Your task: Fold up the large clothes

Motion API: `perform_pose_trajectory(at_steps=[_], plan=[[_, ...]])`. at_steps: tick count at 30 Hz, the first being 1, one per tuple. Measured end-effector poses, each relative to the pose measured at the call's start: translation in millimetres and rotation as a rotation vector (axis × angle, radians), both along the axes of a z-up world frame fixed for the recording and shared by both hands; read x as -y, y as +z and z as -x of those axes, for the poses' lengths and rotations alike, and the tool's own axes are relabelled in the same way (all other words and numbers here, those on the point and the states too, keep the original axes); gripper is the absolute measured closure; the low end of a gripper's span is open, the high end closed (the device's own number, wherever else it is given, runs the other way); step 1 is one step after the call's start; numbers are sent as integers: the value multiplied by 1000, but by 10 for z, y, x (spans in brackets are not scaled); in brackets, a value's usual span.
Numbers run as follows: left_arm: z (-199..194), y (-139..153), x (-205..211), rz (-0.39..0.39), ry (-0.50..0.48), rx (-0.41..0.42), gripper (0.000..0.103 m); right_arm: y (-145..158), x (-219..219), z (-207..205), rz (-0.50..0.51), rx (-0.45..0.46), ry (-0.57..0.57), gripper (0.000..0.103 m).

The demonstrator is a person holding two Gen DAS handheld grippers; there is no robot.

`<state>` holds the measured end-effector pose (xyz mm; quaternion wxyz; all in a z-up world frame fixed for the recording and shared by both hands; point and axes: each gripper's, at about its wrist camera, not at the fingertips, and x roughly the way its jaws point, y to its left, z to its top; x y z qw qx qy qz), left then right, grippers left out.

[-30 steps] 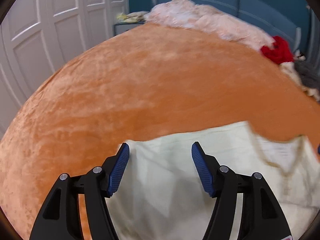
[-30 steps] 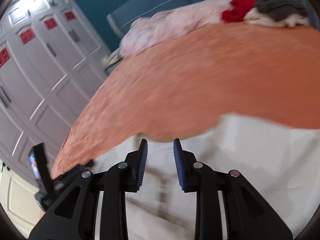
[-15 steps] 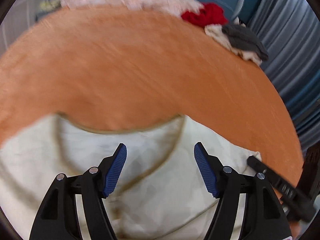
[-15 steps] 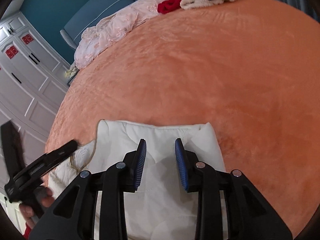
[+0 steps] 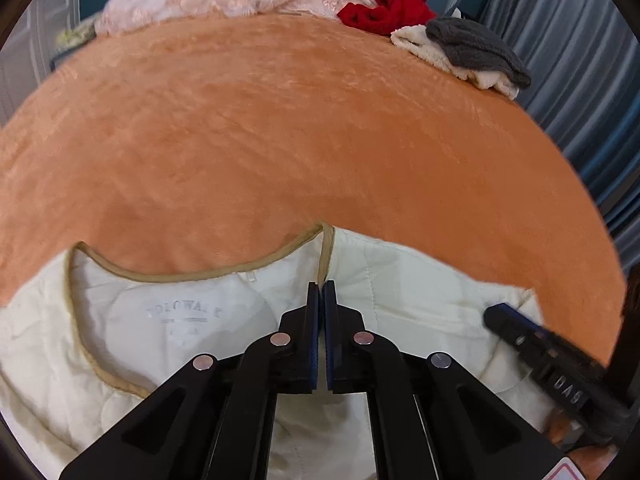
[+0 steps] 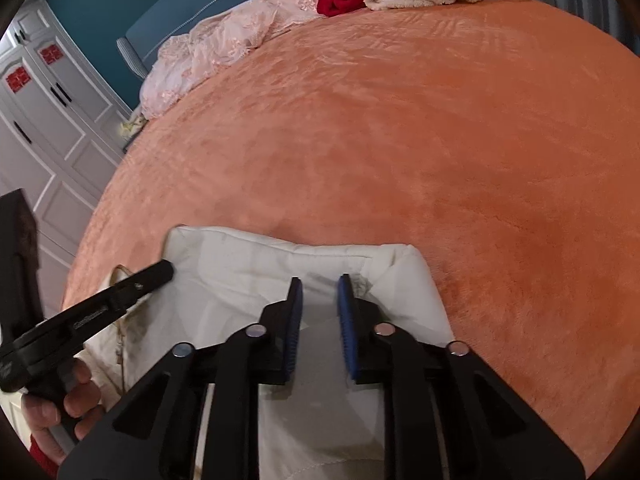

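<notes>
Orange bedspread (image 5: 280, 140) under cream quilted jacket (image 5: 400, 280), tan-piped neckline.

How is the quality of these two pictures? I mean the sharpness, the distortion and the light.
Left wrist view: strong fisheye bulge on the orange blanket; the cream jacket is sharp enough to show its printed label, and the right gripper looks soft. Right wrist view: same curved distortion, a dark vignette in the corners, even indoor light without glare; the left gripper is slightly blurred.
</notes>
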<state>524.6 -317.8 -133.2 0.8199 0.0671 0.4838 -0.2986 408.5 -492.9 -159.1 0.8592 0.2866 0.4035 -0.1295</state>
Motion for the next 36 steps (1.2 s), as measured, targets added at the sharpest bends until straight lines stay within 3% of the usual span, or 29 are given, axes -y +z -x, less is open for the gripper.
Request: perform_pose_trajectory(at_steps=[9, 15, 17, 18, 19, 20, 24, 26, 29, 30, 31, 32, 33, 36], plan=[[64, -197, 9, -26, 15, 64, 98, -103, -93, -64, 102, -25, 1, 95], [135, -15, -38, -85, 58, 141, 80, -15, -96, -49, 117, -27, 2, 93], [195, 157, -148, -98, 58, 195, 76, 101, -118, -36, 141, -46, -2, 89], [219, 252, -256, -88, 52, 208, 64, 238, -180, -2, 180, -33, -3, 82], [228, 301, -341, -84, 50, 212, 49, 359, -257, 37, 205, -6, 0, 67], [227, 360, -485, -85, 62, 217, 45, 486, -345, 69, 220, 28, 10, 62], [133, 385, -1000, -107, 120, 196, 43, 672, -832, -79, 165, 59, 157, 58], [71, 313, -1188, -126, 156, 177, 44, 600, -1080, -225, 135, 43, 232, 60], [14, 179, -1317, -131, 172, 128, 47, 424, -1392, -442, 157, -6, 305, 75], [5, 145, -1322, -131, 169, 117, 56, 345, -1449, -497, 144, -24, 322, 83], [1, 109, -1317, -130, 160, 110, 74, 292, -1492, -533, 135, -36, 332, 92], [-13, 49, -1289, -132, 140, 99, 84, 212, -1535, -561, 128, -53, 344, 95], [-17, 13, -1280, -135, 135, 94, 101, 138, -1572, -599, 140, -72, 355, 96], [-49, -101, -1222, -154, 139, 108, 103, 56, -1578, -659, 181, -87, 362, 101]])
